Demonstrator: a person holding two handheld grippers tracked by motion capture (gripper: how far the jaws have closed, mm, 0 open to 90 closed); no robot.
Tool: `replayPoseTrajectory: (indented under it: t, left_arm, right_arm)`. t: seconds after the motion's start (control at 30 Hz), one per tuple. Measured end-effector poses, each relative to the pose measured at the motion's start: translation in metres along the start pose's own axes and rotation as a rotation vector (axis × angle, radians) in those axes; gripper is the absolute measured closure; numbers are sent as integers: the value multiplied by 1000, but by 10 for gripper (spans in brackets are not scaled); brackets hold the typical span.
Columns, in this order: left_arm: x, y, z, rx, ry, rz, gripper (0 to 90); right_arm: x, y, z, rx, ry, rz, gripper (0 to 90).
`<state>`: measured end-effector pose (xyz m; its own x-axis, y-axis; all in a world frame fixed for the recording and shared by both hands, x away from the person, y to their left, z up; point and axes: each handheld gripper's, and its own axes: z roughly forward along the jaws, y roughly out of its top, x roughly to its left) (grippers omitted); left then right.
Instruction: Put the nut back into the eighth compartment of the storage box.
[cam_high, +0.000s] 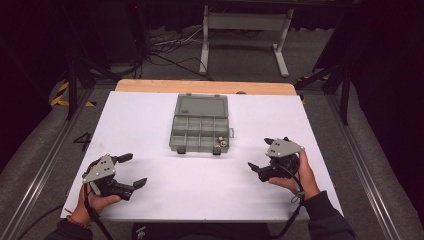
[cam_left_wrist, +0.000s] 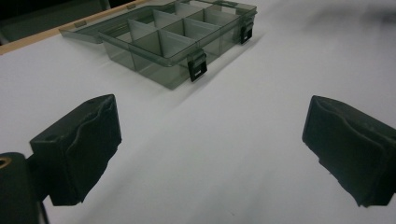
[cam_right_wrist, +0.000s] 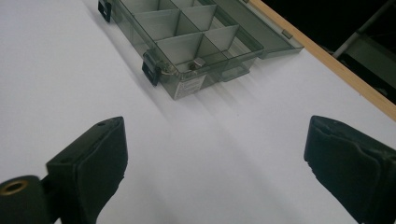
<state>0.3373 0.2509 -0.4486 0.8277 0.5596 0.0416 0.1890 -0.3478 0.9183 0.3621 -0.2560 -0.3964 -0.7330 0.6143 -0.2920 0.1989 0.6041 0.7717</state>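
Note:
A grey see-through compartment box (cam_high: 197, 147) lies open at the middle of the white sheet, its lid (cam_high: 201, 106) folded flat on the far side. Small metal parts (cam_high: 221, 143) sit in its front right compartment, the nearest one in the right gripper view (cam_right_wrist: 196, 63). My left gripper (cam_high: 134, 170) rests at the sheet's near left, open, with nothing between its jaws (cam_left_wrist: 210, 149). My right gripper (cam_high: 260, 154) is at the near right, also open and empty (cam_right_wrist: 215, 158). Both point toward the box (cam_left_wrist: 154, 70) (cam_right_wrist: 187, 86) from a short way off.
The white sheet (cam_high: 200, 190) covers a wooden table whose far edge (cam_high: 205, 86) shows behind the lid. Beyond it stand a white desk frame (cam_high: 245, 22) and loose cables (cam_high: 170, 42) on the floor. Metal rails run along both sides of the table.

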Motion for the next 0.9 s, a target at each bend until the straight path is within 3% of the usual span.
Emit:
replayPoseTrajectory:
  t: [0.43,0.6,0.9]
  left_arm:
    - [2,1,0,-6,4,-4,50]
    - [1,2,2,-5,3,-2,50]
    - [0,5,1,-17,6,-2,49]
  right_arm:
    - [-3,-50,-17,-76,-47,105,51]
    - [1,-64,-19,-61,-82,104,42]
    - [8,-73,-28,-126,-114,145,52]
